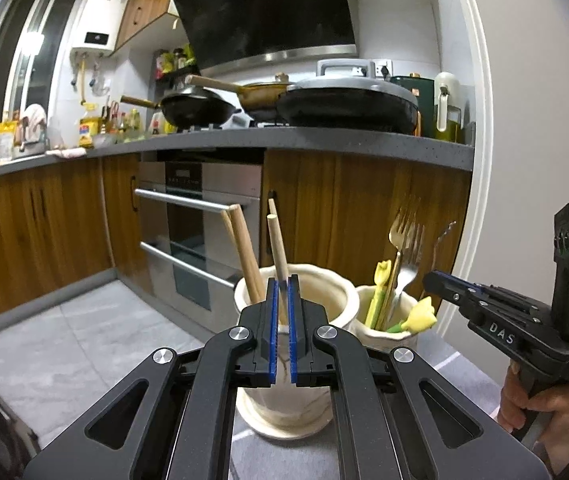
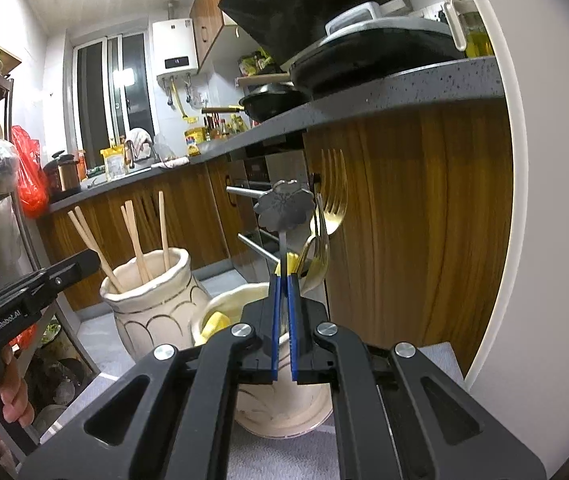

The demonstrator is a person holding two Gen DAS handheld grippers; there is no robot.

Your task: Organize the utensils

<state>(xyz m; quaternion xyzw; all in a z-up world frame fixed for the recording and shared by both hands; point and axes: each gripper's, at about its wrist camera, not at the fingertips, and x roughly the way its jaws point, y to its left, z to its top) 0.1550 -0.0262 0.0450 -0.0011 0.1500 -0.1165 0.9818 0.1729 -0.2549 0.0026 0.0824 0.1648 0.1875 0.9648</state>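
We see left hand-held gripper (image 1: 281, 284) clamped on wooden chopstick (image 1: 277, 246) standing in tall cream jar (image 1: 292, 344). Right hand-held gripper (image 2: 283, 280) clamped on flower-ended spoon (image 2: 284, 205) over short cream cup (image 2: 284, 408) holding forks (image 2: 330, 208). Both vessels side by side on grey surface (image 1: 284, 456).

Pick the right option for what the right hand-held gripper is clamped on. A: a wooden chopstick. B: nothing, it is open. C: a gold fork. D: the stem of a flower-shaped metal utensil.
D: in the right wrist view the right hand-held gripper has its blue pads closed on the thin stem of the flower-shaped metal utensil, above the smaller ceramic holder.
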